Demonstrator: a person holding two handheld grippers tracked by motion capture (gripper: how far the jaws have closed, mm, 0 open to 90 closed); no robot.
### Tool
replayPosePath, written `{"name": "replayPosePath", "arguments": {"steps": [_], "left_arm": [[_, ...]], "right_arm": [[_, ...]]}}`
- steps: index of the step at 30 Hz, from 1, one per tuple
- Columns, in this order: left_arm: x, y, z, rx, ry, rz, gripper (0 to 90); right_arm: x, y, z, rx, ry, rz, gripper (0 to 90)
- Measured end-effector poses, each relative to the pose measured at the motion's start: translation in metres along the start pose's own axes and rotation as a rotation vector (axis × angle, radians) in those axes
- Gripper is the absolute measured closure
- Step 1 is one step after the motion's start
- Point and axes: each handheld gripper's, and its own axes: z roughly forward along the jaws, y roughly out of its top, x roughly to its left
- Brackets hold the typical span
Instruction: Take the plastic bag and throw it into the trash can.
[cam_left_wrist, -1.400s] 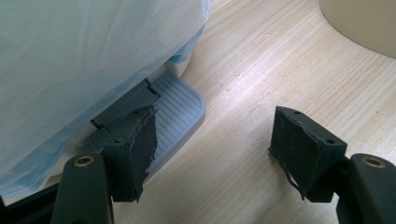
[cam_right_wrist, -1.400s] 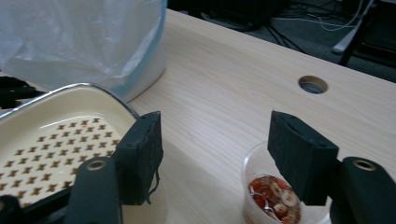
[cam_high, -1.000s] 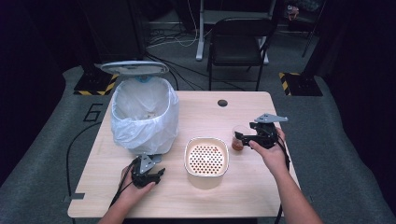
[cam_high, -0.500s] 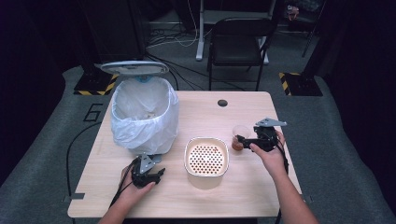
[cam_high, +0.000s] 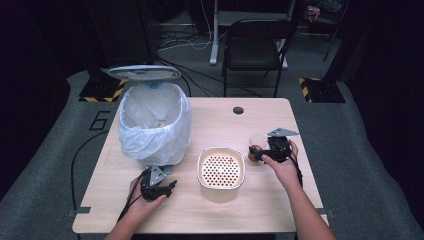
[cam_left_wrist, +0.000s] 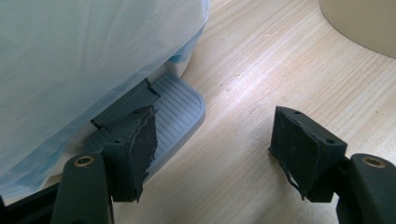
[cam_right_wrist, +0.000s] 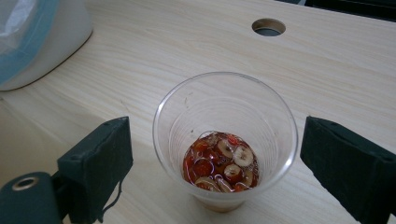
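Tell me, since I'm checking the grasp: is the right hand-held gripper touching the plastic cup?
Apart. The right gripper view shows bare table between each open jaw of the right hand-held gripper and the plastic cup.

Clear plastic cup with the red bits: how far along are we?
Done: the lidded bin stands open. In hand: the right gripper is open around the clear plastic cup, not yet closed; the left gripper is open by the pedal. Left: grasp, lift, empty.
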Motion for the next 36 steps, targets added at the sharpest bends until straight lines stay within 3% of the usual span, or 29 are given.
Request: {"name": "replayPosePath", "arguments": {"steps": [11,21,30,36], "left_arm": [[0.000,0.000,0.000,0.000,0.000,0.000,31.2],[0.000,0.000,0.000,0.000,0.000,0.000,31.2],[0.000,0.000,0.000,0.000,0.000,0.000,31.2],[0.000,0.000,0.000,0.000,0.000,0.000,31.3]], "right_arm": [[0.000,-0.006,0.016,0.006,-0.023,0.016,13.7],[0.005,-0.010,0.025,0.023,-0.054,-0.021,16.4],[0.002,-0.011,0.029,0.017,-0.049,-0.013,30.1],[0.002,-0.011,0.029,0.016,-0.041,-0.035,33.3]]}}
